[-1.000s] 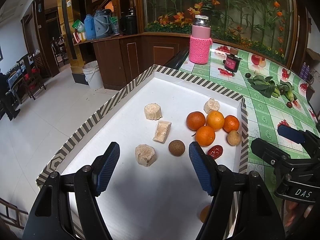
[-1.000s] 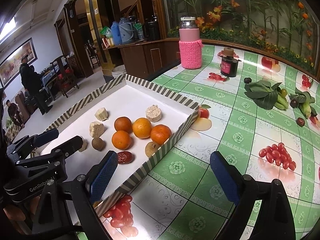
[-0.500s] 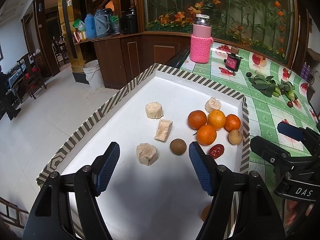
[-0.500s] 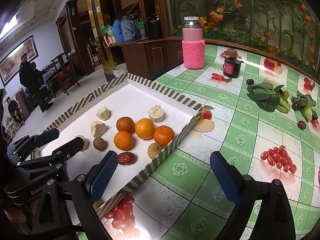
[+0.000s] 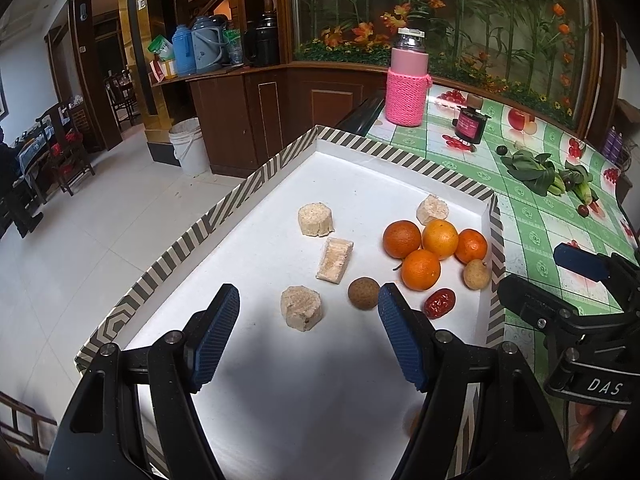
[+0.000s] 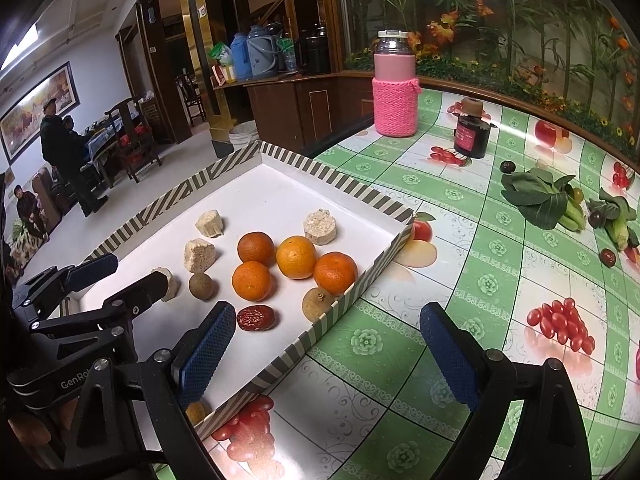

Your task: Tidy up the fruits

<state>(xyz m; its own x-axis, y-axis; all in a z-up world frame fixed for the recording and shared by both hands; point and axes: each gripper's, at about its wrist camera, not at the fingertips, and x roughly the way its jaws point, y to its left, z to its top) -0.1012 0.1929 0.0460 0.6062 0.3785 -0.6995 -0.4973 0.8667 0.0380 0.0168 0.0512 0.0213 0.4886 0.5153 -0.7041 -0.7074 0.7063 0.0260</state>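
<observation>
**Fruit gathered in the tray, both grippers held empty above it**

While four oranges (image 5: 420, 248) are bunched against the tray's right wall, touching one another, the other fruit is spread around them: a red date (image 5: 439, 303) just in front, a pale longan (image 5: 476, 275) by the wall, a darker brown longan (image 5: 363, 293) to the left. Four pale cut chunks (image 5: 301, 308) are scattered across the white tray (image 5: 248, 184), which sits on a green patterned table (image 6: 480, 280).

The left gripper (image 5: 308, 338) is held over the tray's near half, jaws parted with nothing between them. The right gripper (image 6: 326, 354) is likewise spread and empty, straddling the tray's striped near wall.

Sorting appears barely begun. A sensible first pick would be the brown longan or the nearest chunk, both standing apart from neighbours. The jaws should be lowered squarely over one piece and closed gently, since a round fruit may roll. Greens (image 6: 536, 200) and loose small fruit lie well apart on the table.
</observation>
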